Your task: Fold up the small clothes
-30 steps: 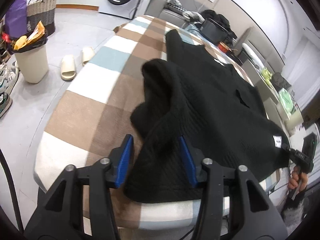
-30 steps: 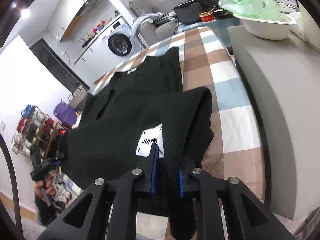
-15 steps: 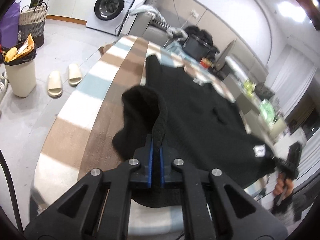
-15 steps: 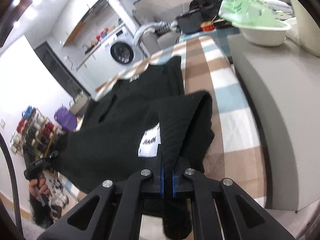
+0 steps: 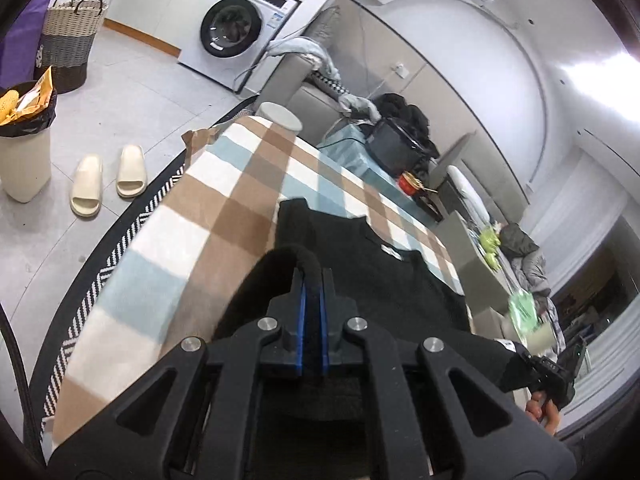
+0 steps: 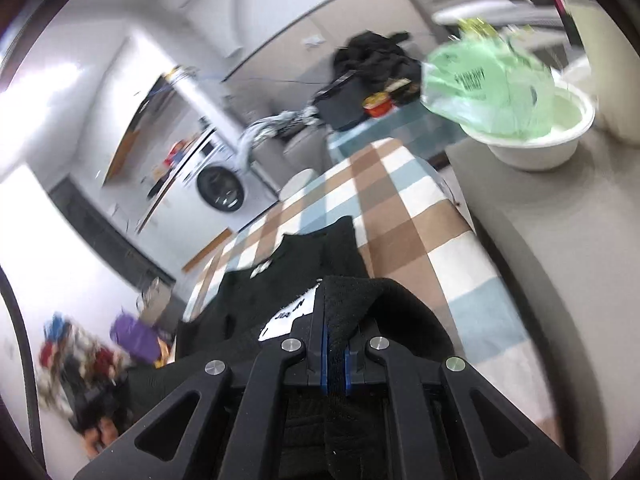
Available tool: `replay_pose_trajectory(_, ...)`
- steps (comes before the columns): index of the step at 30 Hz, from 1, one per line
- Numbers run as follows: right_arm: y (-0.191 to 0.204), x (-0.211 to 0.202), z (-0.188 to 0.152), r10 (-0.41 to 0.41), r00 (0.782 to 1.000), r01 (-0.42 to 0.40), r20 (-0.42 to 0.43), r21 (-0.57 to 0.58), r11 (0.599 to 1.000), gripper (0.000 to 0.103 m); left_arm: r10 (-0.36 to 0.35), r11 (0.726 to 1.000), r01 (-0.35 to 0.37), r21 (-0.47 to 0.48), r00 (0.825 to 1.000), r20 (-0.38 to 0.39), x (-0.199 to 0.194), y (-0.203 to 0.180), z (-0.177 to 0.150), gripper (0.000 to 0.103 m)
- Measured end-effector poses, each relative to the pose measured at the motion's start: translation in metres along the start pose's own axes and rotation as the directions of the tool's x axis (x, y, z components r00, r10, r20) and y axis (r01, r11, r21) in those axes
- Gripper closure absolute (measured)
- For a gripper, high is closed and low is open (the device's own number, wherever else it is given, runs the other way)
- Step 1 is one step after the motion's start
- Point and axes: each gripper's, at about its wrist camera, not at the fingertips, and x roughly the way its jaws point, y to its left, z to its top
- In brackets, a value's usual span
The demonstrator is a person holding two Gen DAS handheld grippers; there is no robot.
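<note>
Black knit sweater point(image 5: 384, 280) lies on the checked blanket point(image 5: 224, 216) covering the bench, its long axis running away from us, collar at the far end. We note the left gripper point(image 5: 313, 320) fingers pressed together on one near hem corner, lifted into a fold. Right gripper point(image 6: 335, 344) fingers likewise pinch the other corner, beside the white label point(image 6: 288, 316). Containers: white bowl point(image 6: 540, 136) holding a green bag point(image 6: 484, 84); bin point(image 5: 24, 152), full of rubbish, appears in the left view only.
</note>
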Motion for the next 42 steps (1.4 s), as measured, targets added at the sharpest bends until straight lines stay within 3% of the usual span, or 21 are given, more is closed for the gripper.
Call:
replay_pose_trajectory(3,-0.002,0.02,0.009,-0.028,0.999,0.028,-0.029,0.014,0.999,0.095,0.027,1.0,-0.027,-0.012,0.999,-0.037,0.025,0.006,0.009,0.1)
replay_pose_trajectory(5,-0.011,0.032,0.01,-0.034,0.995,0.037,-0.098,0.031,0.999,0.09,0.034,0.999,-0.036,-0.027,0.997,-0.064,0.035,0.012,0.007,0.1)
replay_pose_trajectory(7,-0.023,0.033,0.004,-0.002,0.988,0.009,-0.152,0.045,0.999,0.075,0.047,0.998,-0.049,-0.025,0.996,-0.075,0.041,0.017,0.002,0.1)
replay_pose_trajectory(10,-0.033,0.026,-0.009,0.013,0.983,-0.01,-0.182,0.017,1.0,0.065,0.049,0.998,-0.051,-0.025,0.994,-0.098,0.045,0.025,-0.007,0.099)
replay_pose_trajectory(14,-0.036,0.023,-0.021,0.018,0.978,-0.027,-0.207,-0.036,0.999,0.066,0.058,0.998,-0.059,-0.002,0.991,-0.12,0.049,0.028,-0.017,0.099)
replay_pose_trajectory(16,-0.029,0.025,-0.024,0.028,0.983,-0.045,-0.183,-0.086,0.995,0.094,0.053,0.999,-0.052,0.005,0.992,-0.11,0.05,0.028,-0.017,0.099)
replay_pose_trajectory(18,-0.023,0.026,-0.022,0.065,0.982,-0.081,-0.175,-0.085,0.993,0.096,0.034,0.999,-0.036,-0.023,0.996,-0.085,0.046,0.028,-0.012,0.099)
replay_pose_trajectory(22,-0.008,0.025,0.0,0.103,0.991,-0.106,-0.08,-0.032,0.994,0.097,0.018,0.999,-0.019,-0.046,0.999,-0.038,0.045,0.022,0.006,0.1)
replay_pose_trajectory(29,0.001,0.044,0.045,0.061,0.997,-0.066,0.054,0.094,0.993,0.097,-0.02,0.997,0.019,-0.073,1.0,-0.012,0.071,0.005,0.047,0.1)
replay_pose_trajectory(39,-0.001,0.1,0.085,-0.004,0.996,-0.013,0.084,0.203,0.979,0.097,0.03,0.992,-0.031,-0.119,1.0,-0.004,0.128,0.013,0.098,0.103)
replay_pose_trajectory(42,-0.002,0.118,0.089,-0.065,0.997,0.054,0.049,0.206,0.977,0.096,0.065,0.99,-0.07,-0.124,0.997,-0.046,0.143,0.024,0.101,0.103)
